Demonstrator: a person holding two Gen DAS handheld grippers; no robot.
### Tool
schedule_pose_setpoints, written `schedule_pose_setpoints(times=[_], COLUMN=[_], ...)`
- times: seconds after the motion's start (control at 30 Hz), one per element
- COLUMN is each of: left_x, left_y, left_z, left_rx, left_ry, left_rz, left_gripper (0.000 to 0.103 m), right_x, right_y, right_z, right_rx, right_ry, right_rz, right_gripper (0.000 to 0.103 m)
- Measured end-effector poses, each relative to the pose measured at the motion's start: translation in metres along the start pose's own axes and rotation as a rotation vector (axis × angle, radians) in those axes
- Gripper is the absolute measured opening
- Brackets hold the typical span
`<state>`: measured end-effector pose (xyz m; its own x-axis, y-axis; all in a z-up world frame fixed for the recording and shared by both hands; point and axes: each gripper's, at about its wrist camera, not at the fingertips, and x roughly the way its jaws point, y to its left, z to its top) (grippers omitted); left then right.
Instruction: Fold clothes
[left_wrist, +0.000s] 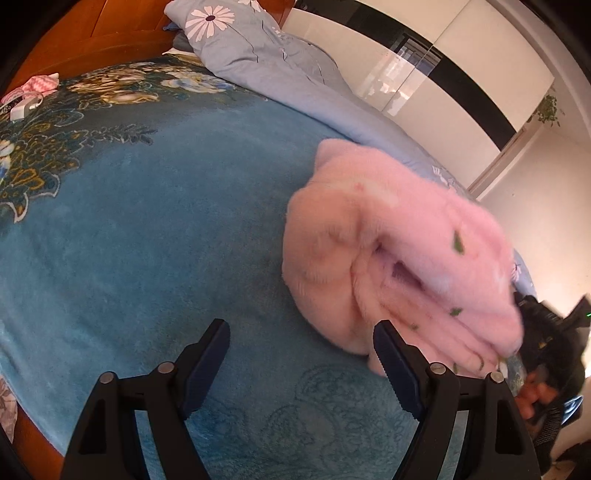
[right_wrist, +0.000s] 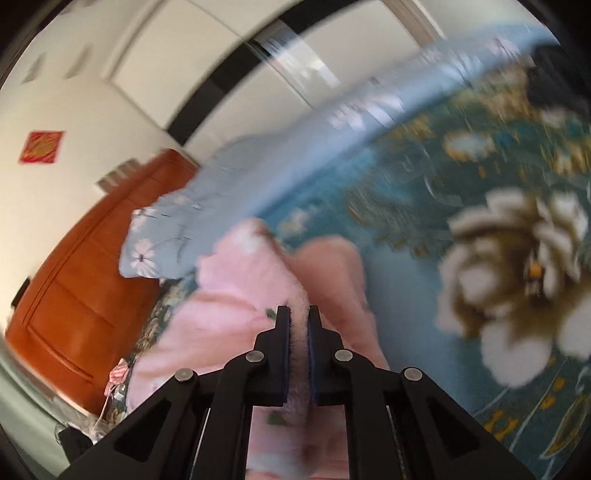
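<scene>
A fluffy pink garment (left_wrist: 391, 258) with small green leaf marks lies bunched in folds on the blue floral blanket (left_wrist: 147, 240), right of centre in the left wrist view. My left gripper (left_wrist: 301, 332) is open and empty just in front of the garment's near edge, its right finger beside the cloth. My right gripper (right_wrist: 298, 314) is shut on a fold of the pink garment (right_wrist: 229, 295) and holds it above the blanket (right_wrist: 461, 184); that view is motion-blurred. The right gripper's body (left_wrist: 550, 332) shows at the garment's far right end.
A light blue daisy-print quilt (left_wrist: 258, 55) is heaped along the bed's far side by a white wardrobe (left_wrist: 424, 74). The orange wooden headboard (left_wrist: 92, 29) is at the back left. Small pink and white items (left_wrist: 33, 92) lie near the headboard.
</scene>
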<state>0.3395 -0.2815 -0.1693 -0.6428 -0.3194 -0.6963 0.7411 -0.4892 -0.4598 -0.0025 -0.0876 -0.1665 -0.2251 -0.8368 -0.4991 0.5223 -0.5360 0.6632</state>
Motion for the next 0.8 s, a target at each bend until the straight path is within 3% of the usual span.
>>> schedule_pose_setpoints(times=[0.07, 0.2, 0.27, 0.37, 0.53, 0.6, 0.73, 0.8], left_x=[-0.005, -0.009, -0.005, -0.001, -0.028, -0.019, 0.021, 0.035], left_y=[-0.002, -0.022, -0.033, -0.031, -0.036, -0.038, -0.043, -0.037], left_z=[0.012, 0.057, 0.077, 0.095, 0.101, 0.108, 0.101, 0.091], left_rx=[-0.001, 0.085, 0.155, 0.201, 0.223, 0.243, 0.314, 0.319], left_ry=[-0.019, -0.079, -0.086, -0.039, -0.152, -0.136, -0.022, 0.029], left_rz=[-0.013, -0.015, -0.006, 0.006, -0.027, -0.027, 0.04, 0.071], left_gripper=[0.083, 0.083, 0.083, 0.083, 0.087, 0.092, 0.092, 0.092], right_x=[0.002, -0.005, -0.009, -0.017, -0.022, -0.023, -0.015, -0.009], right_y=[-0.006, 0.002, 0.007, 0.011, -0.006, -0.004, 0.012, 0.014], right_z=[-0.001, -0.001, 0.0, 0.004, 0.009, 0.009, 0.006, 0.003], right_rx=[0.039, -0.03, -0.074, -0.124, -0.037, -0.041, -0.103, -0.134], right_ry=[0.017, 0.016, 0.008, -0.019, -0.034, -0.024, 0.011, 0.041], right_rz=[0.014, -0.04, -0.077, -0.133, -0.101, -0.049, 0.036, -0.027], right_gripper=[0.009, 0.014, 0.037, 0.057, 0.057, 0.057, 0.06, 0.067])
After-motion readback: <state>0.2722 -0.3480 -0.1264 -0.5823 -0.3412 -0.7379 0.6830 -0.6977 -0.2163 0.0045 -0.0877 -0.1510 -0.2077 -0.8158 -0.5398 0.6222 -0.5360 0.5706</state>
